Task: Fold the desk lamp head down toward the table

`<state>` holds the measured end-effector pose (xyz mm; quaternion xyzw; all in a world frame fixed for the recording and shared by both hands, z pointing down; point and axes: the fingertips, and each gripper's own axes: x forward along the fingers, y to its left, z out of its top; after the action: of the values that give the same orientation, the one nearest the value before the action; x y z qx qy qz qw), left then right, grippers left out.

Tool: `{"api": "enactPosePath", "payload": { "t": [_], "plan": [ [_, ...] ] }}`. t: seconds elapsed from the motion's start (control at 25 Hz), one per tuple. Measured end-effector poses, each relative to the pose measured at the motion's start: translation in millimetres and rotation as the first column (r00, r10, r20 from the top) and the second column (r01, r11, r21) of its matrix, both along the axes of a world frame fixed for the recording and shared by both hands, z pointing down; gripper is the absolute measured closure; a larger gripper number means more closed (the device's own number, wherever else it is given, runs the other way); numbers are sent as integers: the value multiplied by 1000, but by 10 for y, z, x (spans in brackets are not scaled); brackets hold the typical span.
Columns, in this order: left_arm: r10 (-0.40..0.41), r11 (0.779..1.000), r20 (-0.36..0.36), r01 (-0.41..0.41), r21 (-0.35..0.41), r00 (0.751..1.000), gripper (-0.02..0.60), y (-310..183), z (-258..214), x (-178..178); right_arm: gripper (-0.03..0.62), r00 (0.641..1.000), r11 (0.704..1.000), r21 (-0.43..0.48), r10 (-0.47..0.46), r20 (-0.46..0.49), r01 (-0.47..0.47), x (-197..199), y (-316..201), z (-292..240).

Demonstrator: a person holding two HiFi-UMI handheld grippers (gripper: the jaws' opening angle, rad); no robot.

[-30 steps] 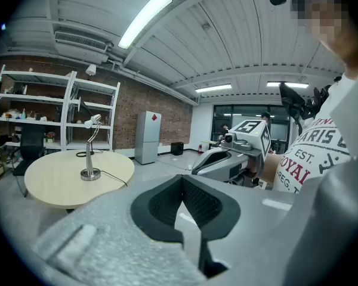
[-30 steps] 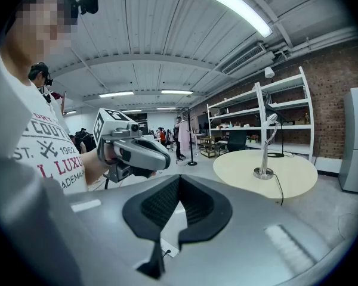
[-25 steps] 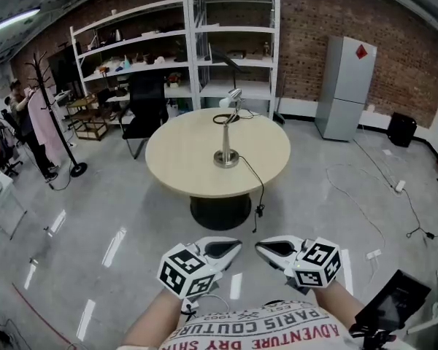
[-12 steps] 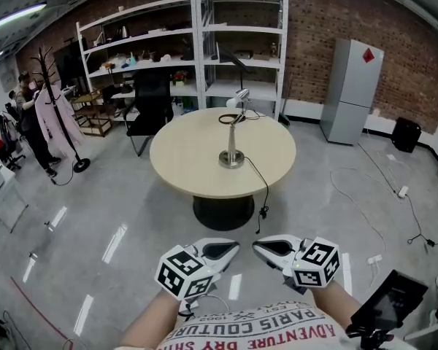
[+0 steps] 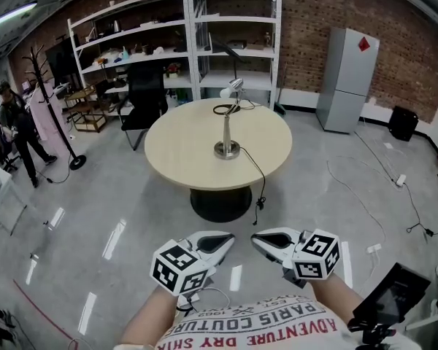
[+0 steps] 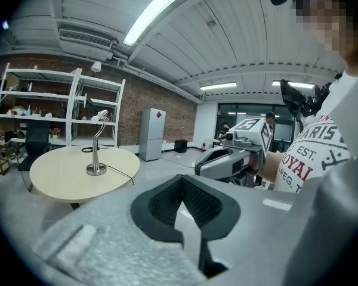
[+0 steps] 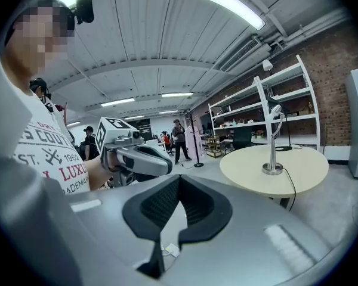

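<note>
A silver desk lamp (image 5: 227, 125) stands upright on a round beige table (image 5: 182, 159), its white head (image 5: 234, 87) raised at the top of a curved neck. A black cord runs from its base over the table's near edge. Both grippers hang close to the person's chest, far short of the table, over the floor. My left gripper (image 5: 223, 241) is shut with nothing in it, and so is my right gripper (image 5: 261, 239). The lamp (image 6: 96, 148) shows at the left of the left gripper view. In the right gripper view the lamp (image 7: 273, 142) stands at the right.
White shelving (image 5: 204, 42) lines the brick wall behind the table, with a black chair (image 5: 144, 100) in front of it. A grey fridge (image 5: 347, 79) stands at the right. At the left are a coat rack (image 5: 55, 108) and a person (image 5: 18, 133). Cables (image 5: 379, 188) lie on the floor.
The person at the left has stepped away from the coat rack. The head view has shifted a little. Both grippers stay shut in the same place.
</note>
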<state>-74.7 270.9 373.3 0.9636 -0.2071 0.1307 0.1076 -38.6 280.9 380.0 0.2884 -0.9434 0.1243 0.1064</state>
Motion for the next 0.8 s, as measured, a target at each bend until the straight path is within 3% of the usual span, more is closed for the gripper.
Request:
{"api": "enactPosePath", "payload": {
  "t": [0.28, 0.44, 0.8],
  "plan": [
    [-41, 999, -30, 40, -6, 999, 580, -146, -120, -57, 591, 1000, 1000, -1, 11, 21, -11, 4, -116, -80],
    [-77, 997, -54, 76, -20, 996, 580, -263, -70, -65, 591, 994, 998, -40, 43, 100, -39, 45, -202, -32],
    [-57, 998, -44, 55, -41, 997, 580, -448, 51, 140, 591, 988, 999, -43, 28, 152, -21, 181, -405, 14]
  ]
}}
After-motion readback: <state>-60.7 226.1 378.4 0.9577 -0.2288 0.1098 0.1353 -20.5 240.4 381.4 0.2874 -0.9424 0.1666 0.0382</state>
